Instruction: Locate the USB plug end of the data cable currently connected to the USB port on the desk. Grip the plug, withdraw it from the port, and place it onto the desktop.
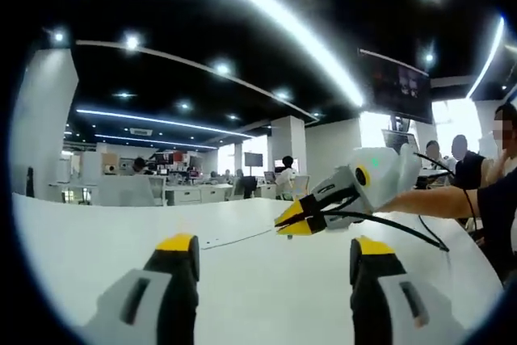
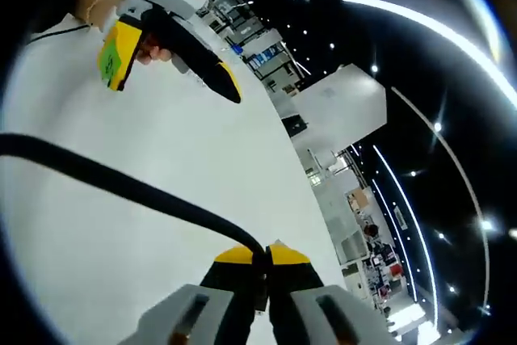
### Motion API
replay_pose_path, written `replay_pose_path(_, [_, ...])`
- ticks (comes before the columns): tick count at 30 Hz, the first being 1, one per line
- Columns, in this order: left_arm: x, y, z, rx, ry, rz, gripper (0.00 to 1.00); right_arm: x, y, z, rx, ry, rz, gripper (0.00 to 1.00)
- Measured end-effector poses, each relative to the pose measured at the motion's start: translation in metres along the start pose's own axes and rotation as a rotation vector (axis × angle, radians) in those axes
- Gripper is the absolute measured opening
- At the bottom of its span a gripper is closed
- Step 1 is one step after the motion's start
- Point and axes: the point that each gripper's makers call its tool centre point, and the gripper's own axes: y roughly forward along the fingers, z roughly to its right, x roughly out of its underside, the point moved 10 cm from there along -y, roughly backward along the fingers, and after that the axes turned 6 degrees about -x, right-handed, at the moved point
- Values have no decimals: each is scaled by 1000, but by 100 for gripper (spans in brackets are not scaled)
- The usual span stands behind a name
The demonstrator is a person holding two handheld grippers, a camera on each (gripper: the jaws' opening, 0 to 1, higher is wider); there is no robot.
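Note:
My right gripper [image 2: 262, 256] is shut on the black data cable [image 2: 121, 183], which runs from its yellow tips off to the left across the white desk [image 2: 161, 135]. Whether the plug sits between the jaws I cannot tell. In the left gripper view the right gripper [image 1: 296, 220] comes in from the right, held just above the desk [image 1: 121, 240], and the cable [image 1: 396, 228] trails back to the right from its tips. My left gripper [image 1: 275, 248] is open with nothing between its jaws. It also hangs open over the desk as the left gripper [image 2: 174, 85] in the right gripper view.
A thin dark line [image 1: 238, 240] lies on the desk near the right gripper's tips. A person's arm [image 1: 428, 199] holds that gripper. Seated people [image 1: 464, 159] are at the right edge. Office desks and monitors [image 1: 186, 187] stand far behind the desk.

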Motion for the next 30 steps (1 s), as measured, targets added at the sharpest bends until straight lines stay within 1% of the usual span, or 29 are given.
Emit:
replay_pose_path(4, [1, -1, 2, 4, 1, -1, 76, 5, 4, -6, -18, -3, -21, 6])
replay_pose_path(14, [5, -5, 6, 11, -8, -8, 76, 15, 16, -9, -47, 19, -60, 6])
replay_pose_path(30, [9, -6, 5, 8, -18, -27, 76, 18, 24, -13, -84, 14, -100, 6])
